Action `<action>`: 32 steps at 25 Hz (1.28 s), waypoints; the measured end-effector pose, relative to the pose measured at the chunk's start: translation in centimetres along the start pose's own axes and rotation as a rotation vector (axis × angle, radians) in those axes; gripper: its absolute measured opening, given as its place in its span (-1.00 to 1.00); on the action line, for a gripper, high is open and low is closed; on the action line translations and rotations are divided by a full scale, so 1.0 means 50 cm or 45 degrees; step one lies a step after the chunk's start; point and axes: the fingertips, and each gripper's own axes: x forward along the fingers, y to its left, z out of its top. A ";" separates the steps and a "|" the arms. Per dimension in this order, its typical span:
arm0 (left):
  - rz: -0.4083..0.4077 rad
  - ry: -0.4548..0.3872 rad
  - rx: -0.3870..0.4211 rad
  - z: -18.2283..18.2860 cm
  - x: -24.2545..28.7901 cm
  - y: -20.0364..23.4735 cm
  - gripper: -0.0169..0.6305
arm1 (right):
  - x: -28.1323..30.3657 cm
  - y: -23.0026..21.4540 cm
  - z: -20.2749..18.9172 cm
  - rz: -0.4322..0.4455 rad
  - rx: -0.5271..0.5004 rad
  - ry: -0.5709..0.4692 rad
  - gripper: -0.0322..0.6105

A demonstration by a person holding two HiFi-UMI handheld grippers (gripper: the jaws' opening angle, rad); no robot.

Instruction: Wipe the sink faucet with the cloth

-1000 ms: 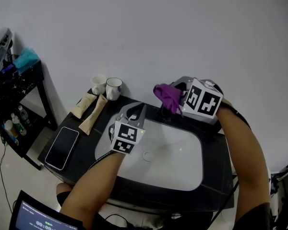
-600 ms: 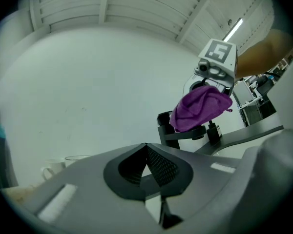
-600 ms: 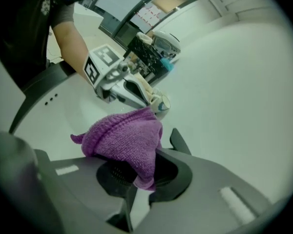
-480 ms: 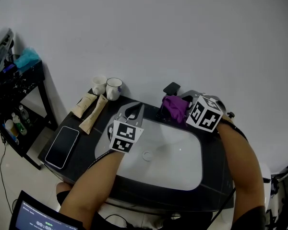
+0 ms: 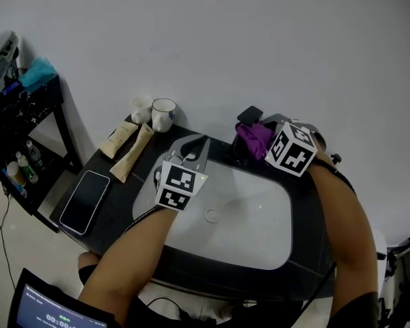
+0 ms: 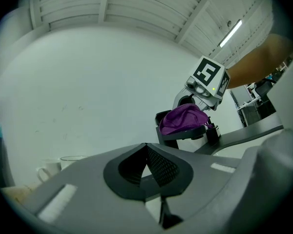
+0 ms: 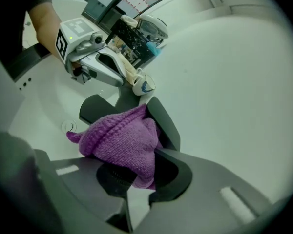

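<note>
The black faucet (image 5: 240, 152) stands at the back rim of the white sink (image 5: 260, 224). My right gripper (image 5: 261, 141) is shut on a bunched purple cloth (image 5: 254, 136) and holds it against the faucet's top, just below the black handle (image 5: 249, 115). In the right gripper view the cloth (image 7: 121, 139) fills the jaws of the right gripper (image 7: 136, 168), with the faucet (image 7: 162, 122) right behind it. My left gripper (image 5: 195, 147) hovers over the sink's left rim, shut on nothing. From the left gripper (image 6: 149, 167) view, the cloth (image 6: 183, 118) lies on the faucet.
Two mugs (image 5: 154, 112) and two tubes (image 5: 126, 152) sit at the counter's back left, with a phone (image 5: 85, 200) nearer the front. A black shelf (image 5: 20, 115) stands further left. The drain (image 5: 212, 214) lies mid-basin. A white wall rises right behind the faucet.
The right gripper has carried the cloth a little down and to the right along the faucet, so the handle now shows. The left gripper has barely moved.
</note>
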 end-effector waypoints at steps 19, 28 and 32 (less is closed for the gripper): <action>0.013 0.057 0.011 -0.022 0.004 0.004 -0.90 | -0.042 0.112 0.043 0.062 -0.553 0.100 -0.75; 0.012 0.076 0.001 -0.011 -0.036 -0.012 -0.90 | -0.146 0.234 0.093 0.106 -0.847 0.003 -0.75; 0.030 0.079 -0.010 -0.017 -0.040 -0.001 -0.90 | -0.127 0.272 0.082 0.087 -0.800 -0.012 -0.75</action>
